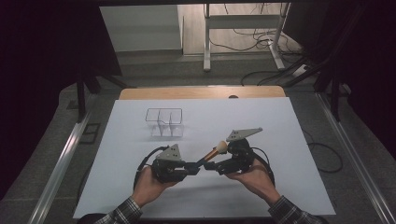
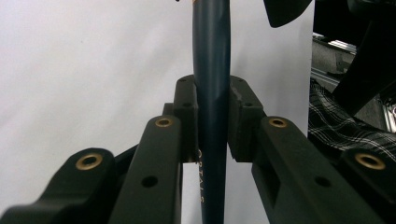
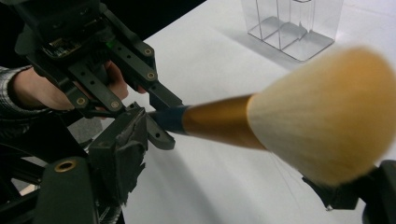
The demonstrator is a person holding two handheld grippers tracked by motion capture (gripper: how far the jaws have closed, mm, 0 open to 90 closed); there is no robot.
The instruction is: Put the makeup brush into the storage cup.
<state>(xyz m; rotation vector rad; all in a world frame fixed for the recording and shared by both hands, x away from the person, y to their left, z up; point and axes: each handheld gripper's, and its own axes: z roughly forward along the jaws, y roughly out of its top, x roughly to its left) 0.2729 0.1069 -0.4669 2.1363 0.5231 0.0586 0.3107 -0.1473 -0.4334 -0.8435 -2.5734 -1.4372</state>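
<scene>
High view: both hands work over the white table (image 1: 280, 186). The left gripper (image 1: 194, 168) is clamped on the dark handle of a makeup brush (image 1: 212, 153), which slants up and to the right off the surface, bristle head uppermost. The right gripper (image 1: 211, 166) sits just beside it, jaws pointed at the brush from the other side. A clear organizer (image 1: 163, 122) stands well apart, farther up the table. Holding the brush in the air between the two grippers looks like a handover, probably so that it can be re-gripped for standing in the organizer.

Left gripper view: the brush (image 2: 211, 93) handle runs straight up between the two jaws and the pads press on it from both sides. The grip is near the tail end, leaving the rest free for the other gripper.

Right gripper view: the brush (image 3: 289, 116) crosses in front, with the gold ferrule in the middle and the pale head large and blurred at right. The right gripper's own jaws stand apart, one at lower left and one at lower right; they flank the brush, not pressing on it as far as the blur lets me judge. The left gripper (image 3: 156, 123) holds the handle end, and the organizer (image 3: 293, 28) is at top.
</scene>
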